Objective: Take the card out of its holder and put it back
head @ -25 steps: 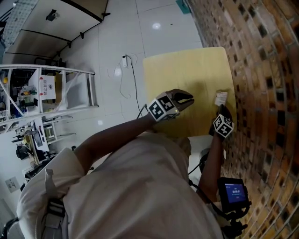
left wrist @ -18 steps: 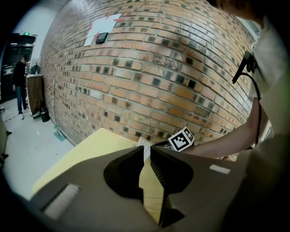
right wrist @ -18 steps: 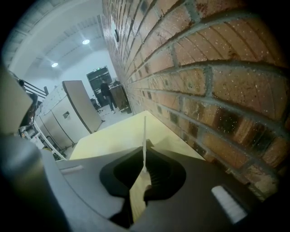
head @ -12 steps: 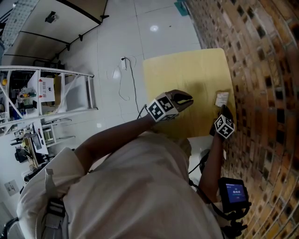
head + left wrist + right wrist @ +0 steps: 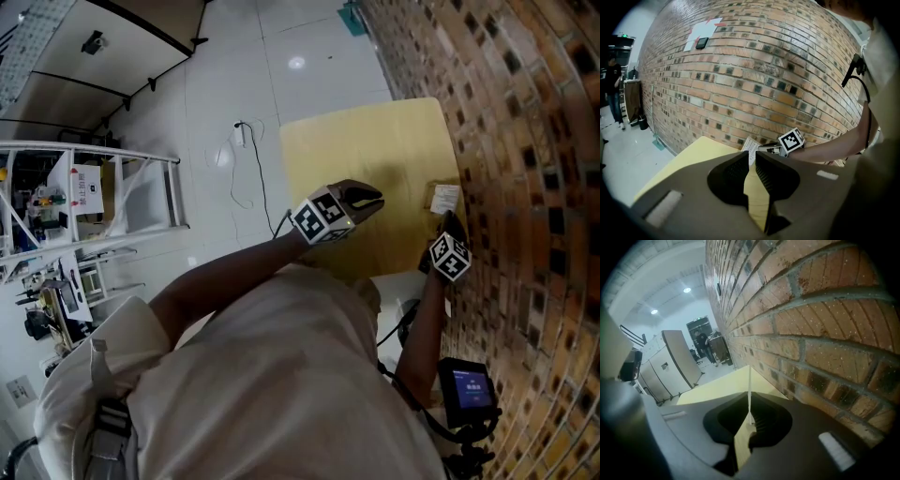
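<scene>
A small white printed card (image 5: pixel 442 198) stands up from the yellow table (image 5: pixel 375 150), close to the brick wall. My right gripper (image 5: pixel 447 217) is shut on its near edge. In the right gripper view the card (image 5: pixel 749 390) shows edge-on as a thin white line pinched between the fingertips of the right gripper (image 5: pixel 750 401). I cannot make out a separate holder. My left gripper (image 5: pixel 375 200) hovers over the table's middle, to the left of the card. In the left gripper view its jaws (image 5: pixel 751 157) stand a narrow gap apart with nothing between them, pointing at the card (image 5: pixel 750 144).
The brick wall (image 5: pixel 525 141) runs right along the table's right edge. White floor with a cable (image 5: pixel 258 159) lies to the left of the table, and a metal rack (image 5: pixel 103 187) stands further left. A device with a blue screen (image 5: pixel 467 389) hangs at the person's waist.
The right gripper and the card have hardly shifted in the head view. The left gripper has kept its place. The head view itself has drifted slightly.
</scene>
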Tool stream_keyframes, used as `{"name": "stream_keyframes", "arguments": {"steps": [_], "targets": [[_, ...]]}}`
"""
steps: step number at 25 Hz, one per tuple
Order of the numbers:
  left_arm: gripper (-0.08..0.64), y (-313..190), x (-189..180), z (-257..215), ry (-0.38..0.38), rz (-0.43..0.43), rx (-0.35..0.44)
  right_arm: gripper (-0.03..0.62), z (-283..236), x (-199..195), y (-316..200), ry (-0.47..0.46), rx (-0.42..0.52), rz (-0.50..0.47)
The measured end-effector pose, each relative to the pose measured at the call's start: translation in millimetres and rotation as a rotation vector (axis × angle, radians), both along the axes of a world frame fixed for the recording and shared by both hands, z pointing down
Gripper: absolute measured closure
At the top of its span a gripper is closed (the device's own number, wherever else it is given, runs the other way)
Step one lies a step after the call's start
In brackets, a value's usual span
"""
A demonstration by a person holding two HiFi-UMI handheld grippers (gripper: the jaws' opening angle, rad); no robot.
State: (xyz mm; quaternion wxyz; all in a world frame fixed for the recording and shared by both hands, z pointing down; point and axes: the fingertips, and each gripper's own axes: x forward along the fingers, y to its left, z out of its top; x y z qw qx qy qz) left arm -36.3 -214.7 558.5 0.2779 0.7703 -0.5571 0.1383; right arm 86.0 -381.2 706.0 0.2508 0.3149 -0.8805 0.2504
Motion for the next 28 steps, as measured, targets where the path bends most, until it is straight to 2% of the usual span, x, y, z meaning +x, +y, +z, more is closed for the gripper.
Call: {"name": "stream_keyframes", "arguments": {"steps": [8, 16, 21, 28], "targets": [[0.495, -5.6, 0.7, -16.1, 0.014, -0.001, 0.042, 0.579, -26.4, 9.9, -0.5, -0.022, 0.038, 0.031], [0.495, -7.4, 0.6, -28.9, 0.018, 0.000, 0.076, 0.580, -68.4, 15.6, 4.1, -0.084, 0.060, 0.057], [0.499, -5.8, -6.6, -53.8, 0.037, -0.013, 0.136, 0.580, -113.3, 15.1, 10.4, -0.122, 0.101, 0.065], [0.511, -4.7, -25.9, -99.9, 0.048, 0.021, 0.237, 0.580, -191.1, 16.0, 26.4, -0.194, 0.199, 0.108]]}}
